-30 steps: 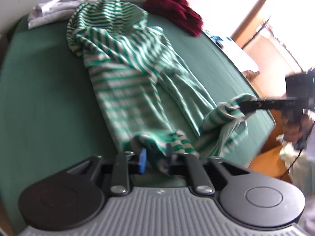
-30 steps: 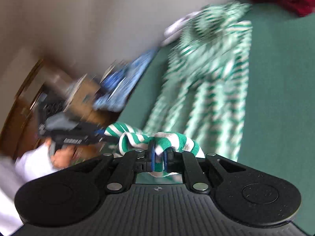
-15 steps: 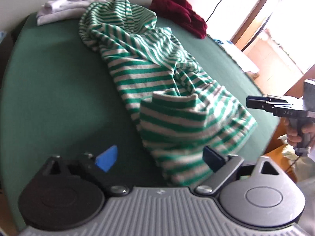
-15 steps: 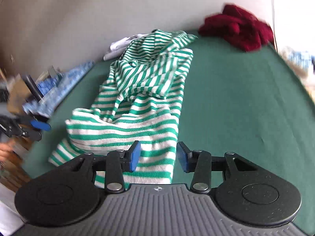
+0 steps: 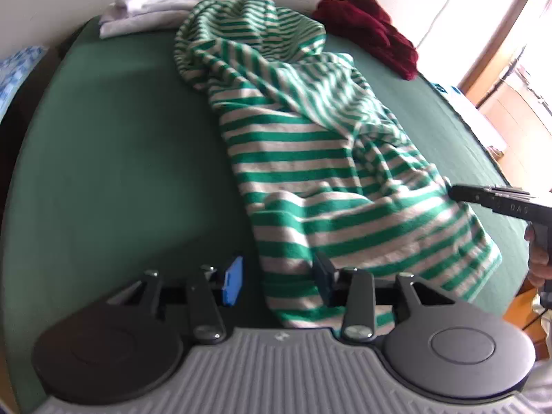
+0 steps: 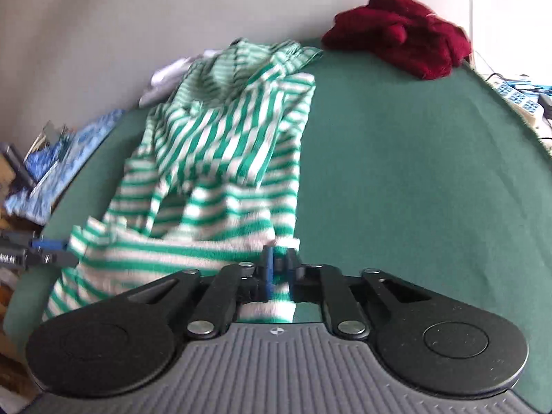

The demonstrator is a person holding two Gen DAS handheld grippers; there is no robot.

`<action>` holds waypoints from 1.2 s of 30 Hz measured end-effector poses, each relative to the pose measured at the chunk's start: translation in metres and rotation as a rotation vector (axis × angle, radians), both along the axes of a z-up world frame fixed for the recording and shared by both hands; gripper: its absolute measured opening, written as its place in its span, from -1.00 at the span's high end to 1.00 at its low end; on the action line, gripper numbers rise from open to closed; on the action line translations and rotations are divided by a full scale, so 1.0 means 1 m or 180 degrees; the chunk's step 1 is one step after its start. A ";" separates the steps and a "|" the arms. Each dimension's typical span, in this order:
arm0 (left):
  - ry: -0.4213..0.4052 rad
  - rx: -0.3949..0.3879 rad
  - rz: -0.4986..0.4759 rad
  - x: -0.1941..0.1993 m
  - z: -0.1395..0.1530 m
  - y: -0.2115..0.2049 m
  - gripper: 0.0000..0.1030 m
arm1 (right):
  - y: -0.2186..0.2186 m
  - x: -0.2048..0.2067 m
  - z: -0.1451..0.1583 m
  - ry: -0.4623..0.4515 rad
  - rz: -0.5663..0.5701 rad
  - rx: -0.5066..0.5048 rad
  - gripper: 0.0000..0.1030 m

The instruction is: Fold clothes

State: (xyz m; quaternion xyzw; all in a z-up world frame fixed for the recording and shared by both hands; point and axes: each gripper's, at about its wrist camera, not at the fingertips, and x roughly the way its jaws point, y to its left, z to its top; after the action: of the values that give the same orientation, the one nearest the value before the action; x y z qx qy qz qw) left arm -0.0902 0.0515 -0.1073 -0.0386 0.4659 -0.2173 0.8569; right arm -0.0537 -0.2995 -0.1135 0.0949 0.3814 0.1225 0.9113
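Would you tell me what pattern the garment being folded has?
The garment has green and white horizontal stripes, clearest in the left wrist view.

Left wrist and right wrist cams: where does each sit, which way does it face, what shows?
Left wrist: on the left gripper, facing along open jaws over the striped shirt hem; right gripper and a hand at right.
Right wrist: on the right gripper, jaws shut on the shirt's hem corner; left gripper at left edge.
Shared: shirt, green table, maroon garment, white garment.
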 end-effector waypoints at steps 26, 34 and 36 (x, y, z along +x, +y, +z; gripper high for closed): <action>-0.0281 0.0552 0.0007 -0.008 0.010 -0.025 -0.18 | 0.040 -0.006 0.014 -0.0432 0.1044 -0.0890 0.38; -0.0427 0.0855 0.0063 0.028 -0.007 -0.041 0.69 | 0.047 0.031 -0.008 -0.0258 0.0915 -0.0953 1.00; -0.0436 0.0856 0.0078 0.030 -0.014 -0.041 0.71 | 0.049 0.030 -0.012 -0.0361 0.0898 -0.1028 1.00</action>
State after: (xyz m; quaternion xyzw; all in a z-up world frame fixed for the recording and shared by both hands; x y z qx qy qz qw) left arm -0.0604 0.0101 -0.1211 0.0857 0.4307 -0.1446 0.8867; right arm -0.0234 -0.2503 -0.1253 -0.1137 0.3537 0.1913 0.9085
